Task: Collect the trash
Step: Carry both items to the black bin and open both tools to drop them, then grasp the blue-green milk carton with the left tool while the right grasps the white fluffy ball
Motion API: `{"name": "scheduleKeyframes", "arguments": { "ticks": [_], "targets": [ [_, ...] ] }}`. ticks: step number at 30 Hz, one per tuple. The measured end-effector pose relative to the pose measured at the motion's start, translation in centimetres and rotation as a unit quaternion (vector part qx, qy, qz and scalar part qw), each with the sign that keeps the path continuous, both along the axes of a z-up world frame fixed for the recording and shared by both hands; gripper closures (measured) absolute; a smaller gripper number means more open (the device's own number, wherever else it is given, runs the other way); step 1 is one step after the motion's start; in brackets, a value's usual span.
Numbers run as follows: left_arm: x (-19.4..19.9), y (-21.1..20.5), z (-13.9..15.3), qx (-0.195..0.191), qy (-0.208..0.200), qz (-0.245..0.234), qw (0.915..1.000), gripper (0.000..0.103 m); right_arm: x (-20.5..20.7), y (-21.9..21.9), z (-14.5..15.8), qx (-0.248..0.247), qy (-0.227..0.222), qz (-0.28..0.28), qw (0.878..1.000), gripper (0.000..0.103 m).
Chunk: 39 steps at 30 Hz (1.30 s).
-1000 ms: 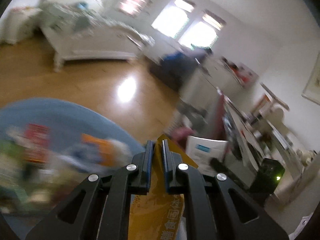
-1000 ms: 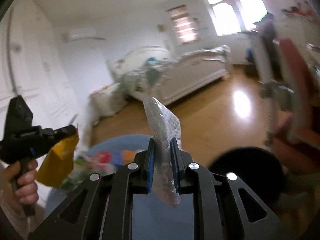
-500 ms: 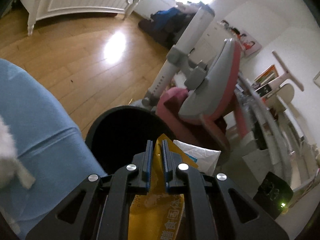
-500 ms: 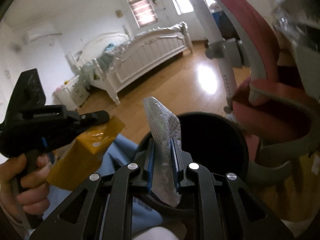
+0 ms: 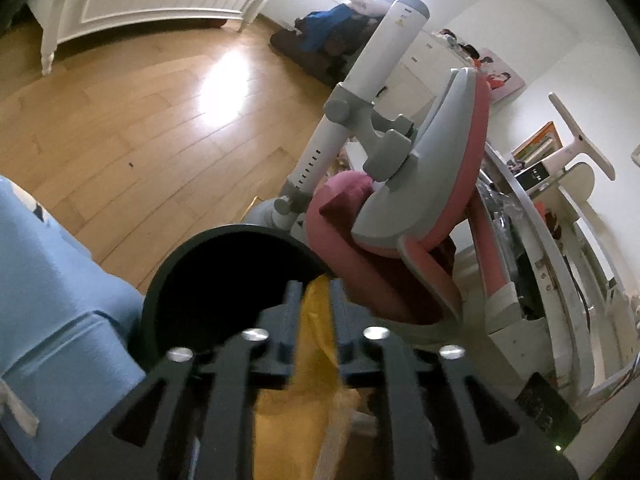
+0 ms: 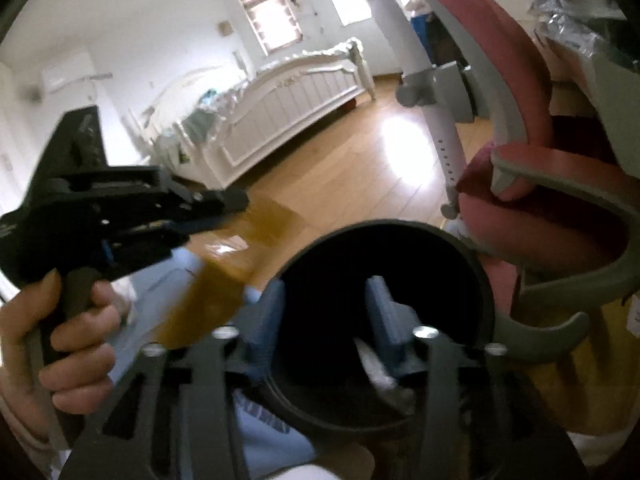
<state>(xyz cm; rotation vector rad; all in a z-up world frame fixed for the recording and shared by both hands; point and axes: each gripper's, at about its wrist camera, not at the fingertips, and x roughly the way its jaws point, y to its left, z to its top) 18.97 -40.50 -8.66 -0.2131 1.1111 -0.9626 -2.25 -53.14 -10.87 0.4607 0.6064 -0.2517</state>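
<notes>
Over the black bin [image 6: 384, 320] both grippers are letting go. The right gripper [image 6: 326, 312] has its jaws opening, spread partway with the bin's dark mouth showing between the blue pads [image 6: 384, 320]; nothing is pinched there, and a pale, blurred scrap [image 6: 370, 364] low inside the bin may be the silvery wrapper, though it is too smeared to be sure. The left gripper [image 5: 314, 308] is opening too, its jaws a little apart with the yellow packet [image 5: 308, 384] between them; whether the pads still touch it is hard to make out. From the right wrist view the packet [image 6: 224, 264] hangs blurred below the left gripper [image 6: 236, 200], just beside the bin's rim, above a light blue cloth [image 5: 52, 312]. A hand [image 6: 60, 344] grips that tool's handle. A pink and grey chair [image 5: 420, 216] stands against the bin's far side, cut off by the frame.
</notes>
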Motion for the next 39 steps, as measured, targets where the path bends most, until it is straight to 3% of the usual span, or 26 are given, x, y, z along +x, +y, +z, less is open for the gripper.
{"name": "scheduleKeyframes", "arguments": {
  "ticks": [1,3,9,12,16,18,21,25,26,29,33,34,36,39],
  "targets": [
    [-0.1,0.6,0.5,0.002,-0.007,0.004,1.0,0.036,-0.2,0.2,0.3,-0.003,-0.004,0.0,1.0,0.045],
    [-0.5,1.4,1.4,-0.008,-0.028,0.014,0.9995,0.026,-0.5,0.6,0.7,-0.007,-0.007,-0.003,1.0,0.04],
    [-3.6,6.5,6.3,-0.027,-0.092,0.02,0.9952,0.026,-0.2,2.7,2.6,-0.007,-0.021,0.019,1.0,0.036],
    [-5.8,10.9,8.9,-0.017,-0.138,0.038,0.9896,0.026,0.8,4.9,3.7,-0.008,-0.027,0.05,0.998,0.036],
    [-6.7,17.2,10.5,0.0,-0.16,0.085,0.9834,0.026,3.3,9.3,5.3,0.002,-0.033,0.121,0.992,0.036],
    [-6.5,21.2,10.8,0.025,-0.172,0.124,0.977,0.026,4.5,11.4,5.8,0.005,-0.031,0.151,0.988,0.036],
    [-5.7,27.1,10.3,0.09,-0.189,0.184,0.9605,0.026,6.5,15.0,6.3,-0.001,-0.023,0.199,0.98,0.036],
    [-3.6,33.8,8.4,0.197,-0.203,0.245,0.9275,0.026,10.2,18.5,6.0,-0.011,0.014,0.238,0.971,0.036],
    [-2.8,35.1,7.6,0.22,-0.198,0.248,0.9225,0.026,11.2,19.0,5.6,-0.01,0.026,0.241,0.97,0.036],
    [-1.3,37.5,5.5,0.247,-0.185,0.238,0.9208,0.026,14.2,20.1,4.6,-0.01,0.062,0.254,0.965,0.036],
    [-0.1,38.7,4.6,0.231,-0.176,0.215,0.9325,0.026,18.4,21.1,2.6,-0.049,0.116,0.249,0.96,0.036],
    [0.2,38.8,4.5,0.235,-0.18,0.21,0.9321,0.026,19.6,21.3,1.8,-0.046,0.143,0.256,0.955,0.036],
    [0.6,38.2,4.3,0.252,-0.193,0.187,0.9299,0.026,20.4,21.5,0.7,-0.028,0.157,0.273,0.949,0.036],
    [1.9,37.2,3.6,0.263,-0.196,0.148,0.9329,0.026,20.2,22.1,0.3,-0.023,0.148,0.284,0.947,0.055]
  ]
}}
